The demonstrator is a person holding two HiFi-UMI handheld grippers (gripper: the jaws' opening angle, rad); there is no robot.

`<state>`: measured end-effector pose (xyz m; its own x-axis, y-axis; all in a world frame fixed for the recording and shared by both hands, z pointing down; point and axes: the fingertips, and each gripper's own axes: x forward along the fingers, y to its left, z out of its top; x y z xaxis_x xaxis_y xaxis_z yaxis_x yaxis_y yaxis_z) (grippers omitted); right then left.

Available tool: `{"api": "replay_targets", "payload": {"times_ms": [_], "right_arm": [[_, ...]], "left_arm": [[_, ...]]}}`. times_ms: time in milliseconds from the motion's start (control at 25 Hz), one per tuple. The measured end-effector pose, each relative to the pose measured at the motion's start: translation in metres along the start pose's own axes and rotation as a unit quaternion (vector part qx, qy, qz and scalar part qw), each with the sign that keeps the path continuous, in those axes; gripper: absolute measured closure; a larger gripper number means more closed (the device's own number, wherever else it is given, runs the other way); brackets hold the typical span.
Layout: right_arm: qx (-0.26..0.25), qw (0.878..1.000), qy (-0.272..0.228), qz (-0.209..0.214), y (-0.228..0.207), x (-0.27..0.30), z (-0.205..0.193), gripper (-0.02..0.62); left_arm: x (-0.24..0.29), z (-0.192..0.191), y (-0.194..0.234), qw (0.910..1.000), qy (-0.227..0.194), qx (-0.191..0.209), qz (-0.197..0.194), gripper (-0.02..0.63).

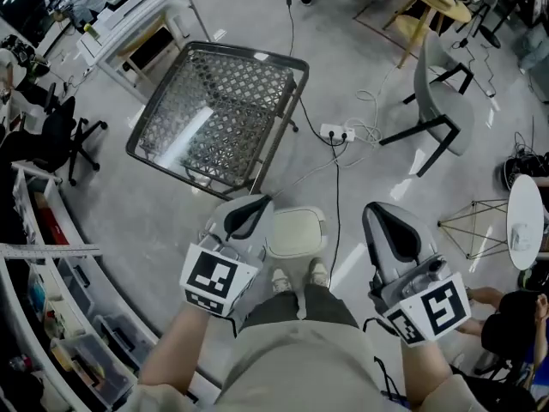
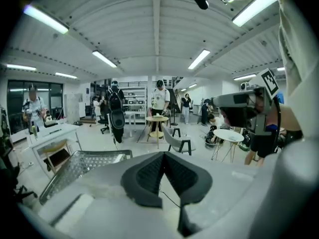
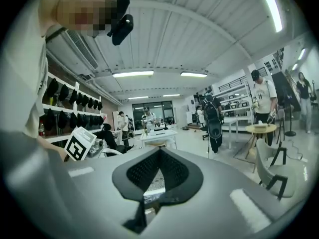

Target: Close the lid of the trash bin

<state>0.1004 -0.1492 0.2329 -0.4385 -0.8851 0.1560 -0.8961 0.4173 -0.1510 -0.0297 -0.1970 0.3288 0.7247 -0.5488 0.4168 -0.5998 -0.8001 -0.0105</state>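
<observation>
Jaws of left gripper (image 2: 163,154) and right gripper (image 3: 159,151) are pressed together, holding nothing. Both point out across the room, well above the trash bin (image 1: 294,233), which stands on the floor by the person's shoes. Its lid appears down, so no contact seems needed.

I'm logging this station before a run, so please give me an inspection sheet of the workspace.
Surface: glossy grey floor.
Job's things: trash bin at the person's feet; its lid looks down.
Clutter: metal mesh frame beyond the bin.
Grippers: left gripper and right gripper both shut, holding nothing.
Cables: power strip on the floor, with cords running from it.
Surroundings: grey chair, round white table, shelves at left.
</observation>
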Motion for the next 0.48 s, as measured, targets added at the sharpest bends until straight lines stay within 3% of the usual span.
{"api": "replay_targets", "payload": {"times_ms": [80,240,480], "right_arm": [[-0.022,1.0,-0.016,0.004,0.013,-0.005,0.023,0.592],[-0.035,0.998,-0.056,0.015,0.035,-0.016,0.063,0.592],[-0.067,0.992,-0.095,0.044,0.06,-0.032,0.103,0.592]], "left_arm": [[-0.021,0.024,-0.001,0.9997,-0.021,0.008,0.011,0.603],[-0.058,0.073,-0.009,0.9968,-0.072,-0.017,0.029,0.603],[-0.1,0.118,-0.015,0.9921,-0.113,0.01,0.053,0.603]]}}
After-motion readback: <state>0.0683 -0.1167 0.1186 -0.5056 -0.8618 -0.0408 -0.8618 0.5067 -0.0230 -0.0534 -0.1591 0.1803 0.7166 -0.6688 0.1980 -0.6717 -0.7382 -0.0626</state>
